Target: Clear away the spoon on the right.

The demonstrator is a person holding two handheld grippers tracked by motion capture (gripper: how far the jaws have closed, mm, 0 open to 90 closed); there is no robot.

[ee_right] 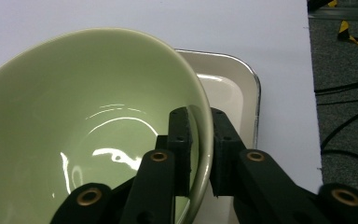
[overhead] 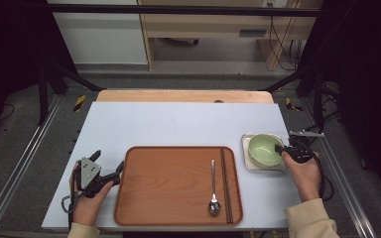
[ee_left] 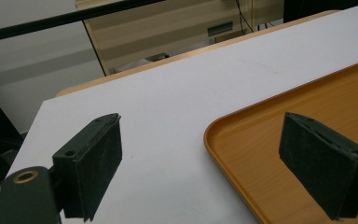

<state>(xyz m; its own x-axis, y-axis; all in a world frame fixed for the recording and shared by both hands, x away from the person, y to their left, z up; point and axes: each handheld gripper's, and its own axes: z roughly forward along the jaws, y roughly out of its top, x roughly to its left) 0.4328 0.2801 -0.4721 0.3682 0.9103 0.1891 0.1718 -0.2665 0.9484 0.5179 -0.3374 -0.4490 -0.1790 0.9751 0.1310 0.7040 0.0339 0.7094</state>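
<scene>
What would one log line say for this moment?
right claw: shut on green bowl rim | bowl: in white dish | left claw: open, idle

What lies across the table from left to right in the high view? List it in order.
Left gripper → brown wooden tray → metal spoon → dark chopsticks → pale green ceramic bowl on a white square dish → right gripper.

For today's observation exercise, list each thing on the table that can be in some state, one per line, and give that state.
Green bowl: upright, empty, sitting in the white dish, rim pinched by the right gripper.
White dish: flat on the table, holding the bowl.
Wooden tray: flat on the table, carrying spoon and chopsticks.
Spoon: lying on the tray.
Chopsticks: lying side by side on the tray.
Right gripper: closed on the bowl's rim.
Left gripper: open, holding nothing.
</scene>
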